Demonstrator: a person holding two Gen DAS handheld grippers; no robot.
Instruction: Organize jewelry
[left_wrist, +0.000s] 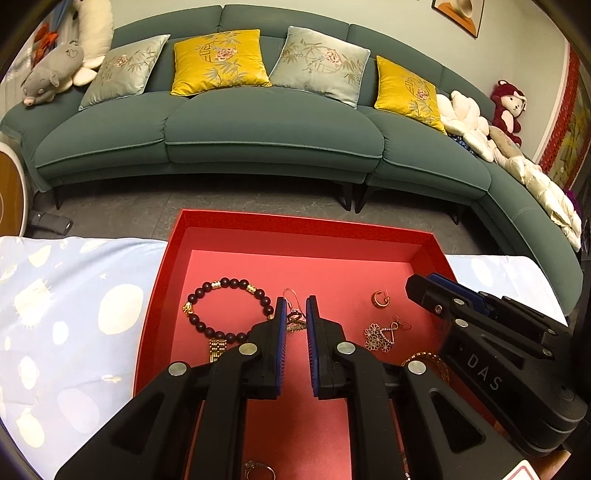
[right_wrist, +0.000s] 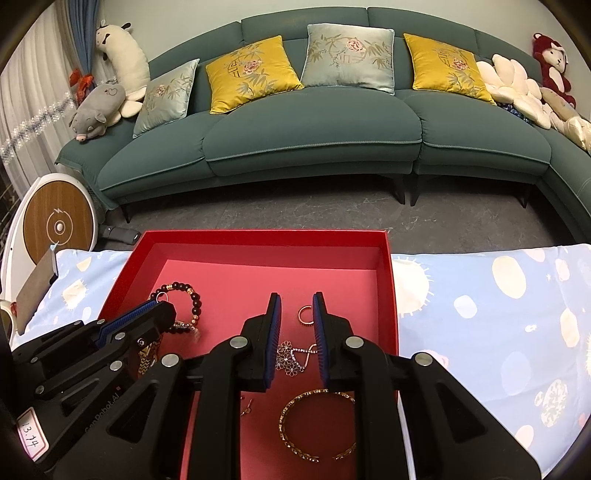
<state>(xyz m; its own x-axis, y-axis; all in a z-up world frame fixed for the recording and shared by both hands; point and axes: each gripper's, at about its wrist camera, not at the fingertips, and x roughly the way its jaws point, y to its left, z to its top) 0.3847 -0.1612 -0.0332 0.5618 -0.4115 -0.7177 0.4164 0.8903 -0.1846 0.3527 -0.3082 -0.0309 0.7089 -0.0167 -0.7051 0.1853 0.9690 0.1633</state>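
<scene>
A red box (left_wrist: 177, 236) (right_wrist: 388, 258) holds the jewelry. My left gripper (left_wrist: 295, 312) is open inside it, its tips on either side of a hook earring (left_wrist: 293, 315). A dark bead bracelet (left_wrist: 225, 286) and a gold watch band (left_wrist: 217, 349) lie to its left. My right gripper (right_wrist: 297, 308) is open over a flower necklace (right_wrist: 290, 360) (left_wrist: 378, 336), with a gold hoop earring (right_wrist: 304, 315) (left_wrist: 378, 299) by its right tip. A gold bangle (right_wrist: 314, 424) lies below it. Each gripper shows in the other's view.
The box sits on a light blue patterned cloth (left_wrist: 74, 314) (right_wrist: 498, 314). A ring (left_wrist: 258, 470) lies near the box's front, and a small earring (right_wrist: 246, 406) near the right gripper's base. A teal sofa (left_wrist: 258, 129) with cushions stands behind across the grey floor.
</scene>
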